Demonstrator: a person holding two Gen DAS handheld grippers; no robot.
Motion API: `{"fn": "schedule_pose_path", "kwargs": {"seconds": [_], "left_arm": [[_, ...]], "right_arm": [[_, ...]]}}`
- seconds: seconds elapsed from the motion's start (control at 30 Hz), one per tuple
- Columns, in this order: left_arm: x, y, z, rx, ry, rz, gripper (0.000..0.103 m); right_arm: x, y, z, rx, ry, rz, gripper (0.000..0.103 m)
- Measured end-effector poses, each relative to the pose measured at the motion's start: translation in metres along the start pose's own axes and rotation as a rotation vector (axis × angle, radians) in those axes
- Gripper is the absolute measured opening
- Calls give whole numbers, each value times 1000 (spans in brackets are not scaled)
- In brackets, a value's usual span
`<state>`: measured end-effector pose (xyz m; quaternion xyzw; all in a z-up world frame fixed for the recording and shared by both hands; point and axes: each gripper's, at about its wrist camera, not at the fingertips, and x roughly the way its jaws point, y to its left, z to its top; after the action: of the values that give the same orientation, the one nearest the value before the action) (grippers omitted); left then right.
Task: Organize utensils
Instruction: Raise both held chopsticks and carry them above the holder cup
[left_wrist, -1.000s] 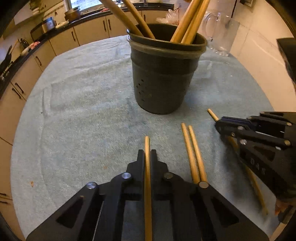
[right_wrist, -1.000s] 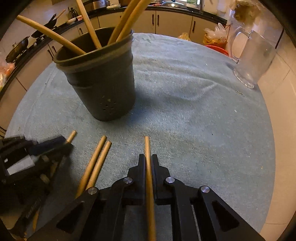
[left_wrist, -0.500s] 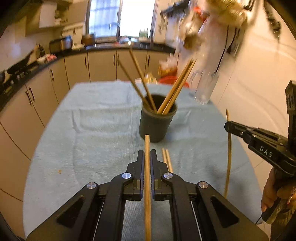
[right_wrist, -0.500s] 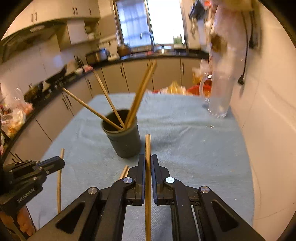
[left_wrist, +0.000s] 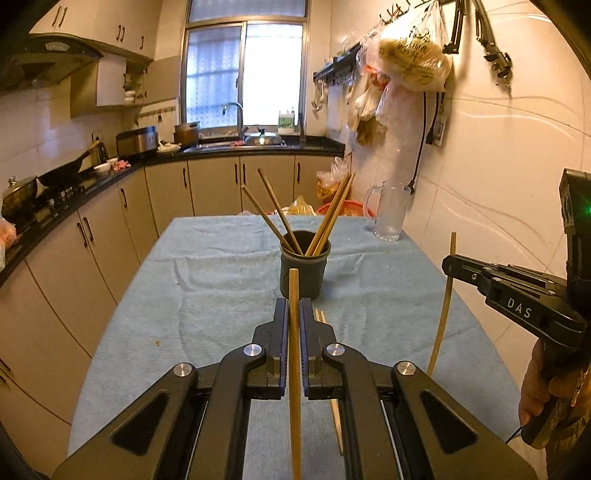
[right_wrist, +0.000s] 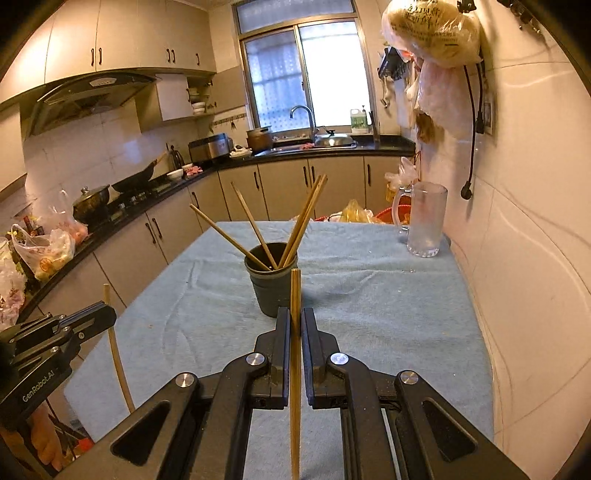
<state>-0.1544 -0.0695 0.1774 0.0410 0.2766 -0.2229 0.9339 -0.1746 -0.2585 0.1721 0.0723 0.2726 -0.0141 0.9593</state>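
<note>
A dark utensil cup (left_wrist: 304, 271) (right_wrist: 273, 284) stands mid-table on the blue-grey towel and holds several wooden chopsticks. My left gripper (left_wrist: 294, 306) is shut on one chopstick (left_wrist: 294, 354), raised above the table in front of the cup. My right gripper (right_wrist: 295, 314) is shut on another chopstick (right_wrist: 295, 369), also lifted. From the left wrist view the right gripper (left_wrist: 448, 263) shows at the right with its chopstick (left_wrist: 445, 306) hanging down. In the right wrist view the left gripper (right_wrist: 109, 312) appears at the left with its chopstick (right_wrist: 116, 354). Two more chopsticks (left_wrist: 320, 317) lie on the towel below my left gripper.
A clear glass jug (left_wrist: 389, 210) (right_wrist: 424, 221) stands at the table's far right by the tiled wall. Kitchen counters and cabinets (left_wrist: 110, 221) run along the left and the back. Bags hang on the right wall (left_wrist: 410, 59). A person's hand (left_wrist: 543, 384) holds the right gripper's handle.
Both grippers rose from the towel and pulled back from the cup, each lifting its chopstick. The views tilted up, so the cup looks smaller and farther away.
</note>
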Motion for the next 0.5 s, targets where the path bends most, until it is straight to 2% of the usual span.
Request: {"fn": "schedule_pose_path", "kwargs": {"seconds": [0.27, 0.5], "left_arm": [[-23, 7, 5, -35, -57, -3, 5], [-31, 7, 23, -16, -96, -4, 5]], "right_arm": [[-10, 2, 1, -4, -25, 6, 6], [-10, 6, 9, -8, -38, 17, 6]]}}
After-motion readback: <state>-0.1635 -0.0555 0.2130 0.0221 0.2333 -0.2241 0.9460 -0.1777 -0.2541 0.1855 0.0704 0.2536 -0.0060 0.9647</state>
